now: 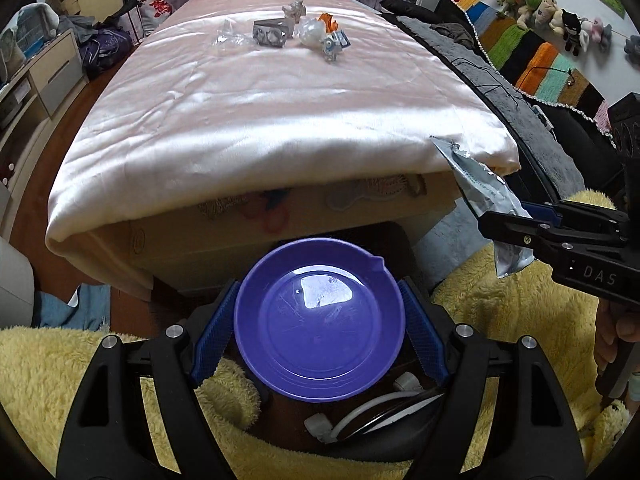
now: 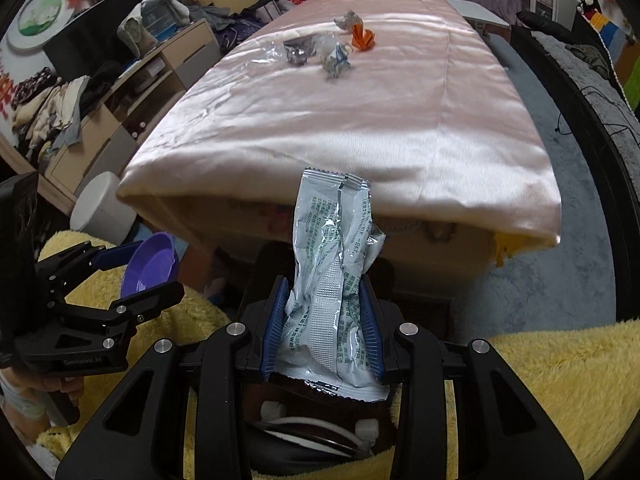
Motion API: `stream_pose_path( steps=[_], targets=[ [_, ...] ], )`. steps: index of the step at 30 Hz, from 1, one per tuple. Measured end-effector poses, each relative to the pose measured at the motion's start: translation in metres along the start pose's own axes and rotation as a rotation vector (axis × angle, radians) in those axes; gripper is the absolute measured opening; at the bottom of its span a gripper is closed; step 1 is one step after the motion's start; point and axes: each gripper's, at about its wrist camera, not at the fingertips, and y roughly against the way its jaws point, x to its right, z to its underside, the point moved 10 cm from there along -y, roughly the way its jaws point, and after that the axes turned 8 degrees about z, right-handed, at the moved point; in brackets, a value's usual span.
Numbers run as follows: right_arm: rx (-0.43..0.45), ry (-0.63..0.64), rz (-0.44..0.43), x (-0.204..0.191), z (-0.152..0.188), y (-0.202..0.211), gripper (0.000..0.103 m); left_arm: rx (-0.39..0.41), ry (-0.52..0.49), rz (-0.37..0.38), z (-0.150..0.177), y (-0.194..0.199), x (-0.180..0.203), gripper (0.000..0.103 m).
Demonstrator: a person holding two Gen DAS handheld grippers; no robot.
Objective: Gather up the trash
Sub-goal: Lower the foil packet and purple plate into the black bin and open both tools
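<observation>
The right gripper [image 2: 323, 328] pinches a crumpled silver wrapper [image 2: 334, 264] between its 2 blue pads, the wrapper standing up past the fingertips. The left gripper [image 1: 319, 334] is clamped on a purple bowl [image 1: 319, 320] by its rim. More trash [image 1: 296, 32] lies far off on the pink-covered table [image 1: 260, 120], well apart from both grippers.

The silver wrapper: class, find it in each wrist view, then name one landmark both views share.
Left wrist view: the silver wrapper is at the right edge, pinched in the right tool, in front of the bed's corner.
Right wrist view: the wrapper stands centre-bottom, upright between that tool's blue pads.
Shared landmark: the purple bowl, held by the left tool; it shows at lower left in the right wrist view.
</observation>
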Motion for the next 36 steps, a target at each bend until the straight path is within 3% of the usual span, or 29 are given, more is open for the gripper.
stream_pose_path(
  steps=[16, 23, 30, 36],
  targets=[
    [-0.154, 0.000, -0.007, -0.004, 0.040, -0.054, 0.036, -0.110, 0.023, 0.014, 0.033, -0.042, -0.001, 0.075],
    [-0.180, -0.002, 0.010, -0.003, 0.035, -0.070, 0.037, -0.184, 0.035, 0.049, 0.039, -0.065, -0.003, 0.075],
    [-0.200, -0.010, 0.003, -0.005, 0.033, -0.080, 0.041, -0.227, 0.038, 0.070, 0.046, -0.081, 0.001, 0.075],
    [-0.212, -0.021, 0.001, -0.006, 0.033, -0.083, 0.053, -0.244, 0.037, 0.073, 0.047, -0.085, 0.000, 0.078]
  ],
)
